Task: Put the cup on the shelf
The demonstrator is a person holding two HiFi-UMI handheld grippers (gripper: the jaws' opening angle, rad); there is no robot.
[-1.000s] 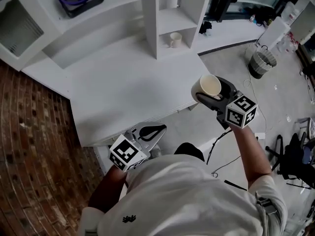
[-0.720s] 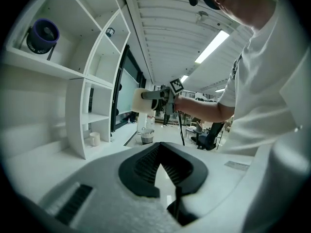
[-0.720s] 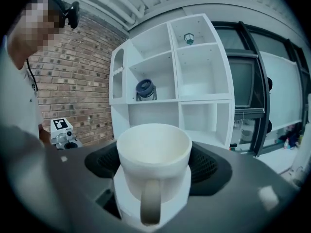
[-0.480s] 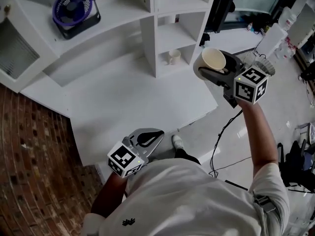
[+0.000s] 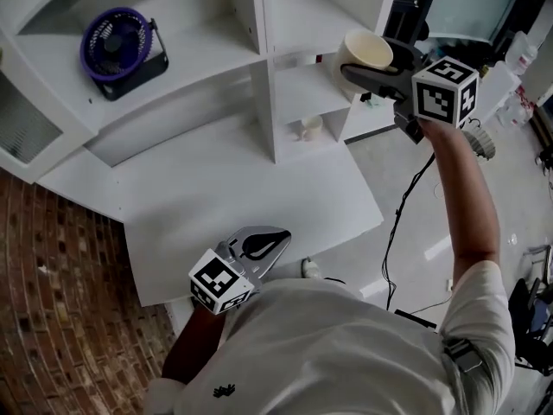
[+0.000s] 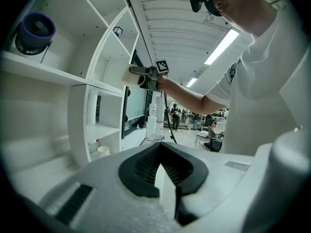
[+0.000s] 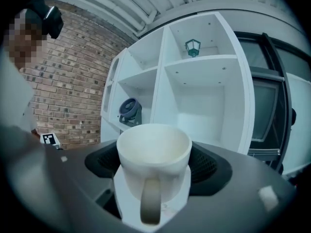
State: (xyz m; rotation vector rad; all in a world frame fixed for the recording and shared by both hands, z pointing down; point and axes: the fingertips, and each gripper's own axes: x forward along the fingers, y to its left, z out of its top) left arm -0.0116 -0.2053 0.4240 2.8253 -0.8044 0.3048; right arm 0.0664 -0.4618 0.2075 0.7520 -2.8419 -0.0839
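A cream cup (image 5: pixel 363 48) with a handle is held upright in my right gripper (image 5: pixel 370 69), which is shut on it and raised in front of the white shelf unit (image 5: pixel 259 67), at the level of its middle right compartment (image 5: pixel 320 11). In the right gripper view the cup (image 7: pixel 153 154) sits between the black pads, handle toward the camera, facing the open compartments (image 7: pixel 204 98). My left gripper (image 5: pixel 257 244) is shut and holds nothing, low over the near edge of the white table (image 5: pixel 242 180). The left gripper view shows the raised cup (image 6: pixel 127 76).
A second small cup (image 5: pixel 310 128) stands in the lower right compartment. A purple fan (image 5: pixel 117 45) sits on the wide left shelf. A small lantern (image 7: pixel 193 46) is in a top compartment. Brick floor (image 5: pixel 60 301) lies to the left; cables and clutter lie on the right.
My right gripper has lifted the cup up and forward, from beside the table's right edge to in front of the shelf compartments. The left gripper has stayed put.
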